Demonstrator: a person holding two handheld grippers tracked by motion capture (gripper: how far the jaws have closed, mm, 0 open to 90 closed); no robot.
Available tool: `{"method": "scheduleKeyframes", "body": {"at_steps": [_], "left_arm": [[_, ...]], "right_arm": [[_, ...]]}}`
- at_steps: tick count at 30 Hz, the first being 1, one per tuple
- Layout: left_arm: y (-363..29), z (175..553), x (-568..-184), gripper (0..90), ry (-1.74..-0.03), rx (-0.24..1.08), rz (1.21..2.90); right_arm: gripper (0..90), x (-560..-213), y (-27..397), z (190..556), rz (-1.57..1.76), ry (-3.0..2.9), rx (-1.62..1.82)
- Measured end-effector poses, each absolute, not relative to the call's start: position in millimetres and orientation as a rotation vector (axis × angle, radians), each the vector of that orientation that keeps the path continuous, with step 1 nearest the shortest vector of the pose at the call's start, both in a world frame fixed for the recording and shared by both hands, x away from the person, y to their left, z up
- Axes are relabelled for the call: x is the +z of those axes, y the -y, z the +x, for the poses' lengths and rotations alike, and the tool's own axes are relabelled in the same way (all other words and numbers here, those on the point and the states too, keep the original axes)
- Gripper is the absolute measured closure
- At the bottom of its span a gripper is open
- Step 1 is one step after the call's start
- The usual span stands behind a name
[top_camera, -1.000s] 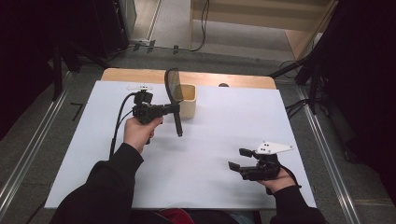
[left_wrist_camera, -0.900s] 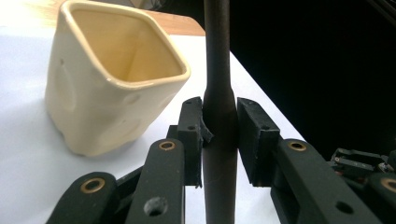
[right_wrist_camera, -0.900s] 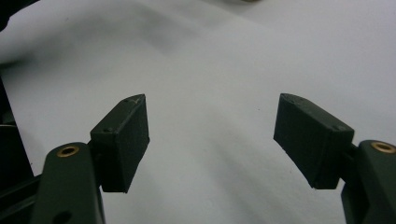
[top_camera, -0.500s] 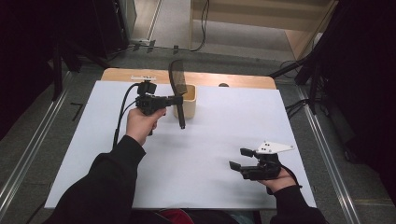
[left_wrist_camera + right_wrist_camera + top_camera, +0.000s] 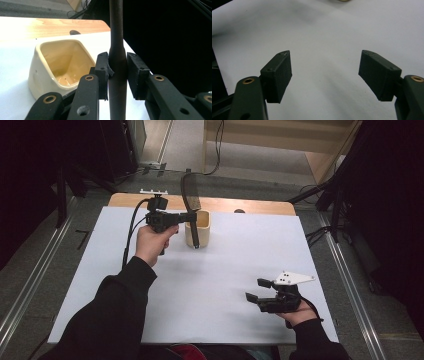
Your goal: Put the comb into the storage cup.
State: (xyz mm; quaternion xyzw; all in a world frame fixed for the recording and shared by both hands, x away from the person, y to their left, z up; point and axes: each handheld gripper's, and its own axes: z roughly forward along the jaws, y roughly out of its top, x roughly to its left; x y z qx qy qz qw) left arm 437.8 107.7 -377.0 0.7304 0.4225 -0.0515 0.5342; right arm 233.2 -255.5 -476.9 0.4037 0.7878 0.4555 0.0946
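A black long-handled utensil [image 5: 190,205] hangs nearly upright, flat head at the top, with my left gripper [image 5: 191,217] shut on its handle. In the left gripper view the pads [image 5: 102,72] clamp the utensil's handle [image 5: 117,60]. Its lower tip hangs in front of a cream ceramic holder [image 5: 201,226] at the back of the table. That holder [image 5: 60,65] lies just left of the jaws in the left gripper view, and it looks empty. My right gripper [image 5: 255,290] rests open near the front right of the white sheet. Nothing is between its jaws [image 5: 325,72].
A white sheet [image 5: 215,270] covers the table, with a wooden strip [image 5: 250,205] bare along the back edge. A small dark spot [image 5: 239,211] sits on that strip. Dark stands and cables surround the table.
My left gripper has carried the utensil right and toward the back, so its lower tip now hangs just in front of the cream holder. The right gripper has stayed put.
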Motion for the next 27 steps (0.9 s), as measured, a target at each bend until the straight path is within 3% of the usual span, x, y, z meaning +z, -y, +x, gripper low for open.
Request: {"method": "scheduleKeyframes", "body": {"at_steps": [27], "left_arm": [[-110.0, 468.6, -347.8, 72.9, -1.054, -0.034, 1.695]], "right_arm": [[24.7, -477.0, 255.8, 233.2, 1.195, -2.331, 1.349]]}}
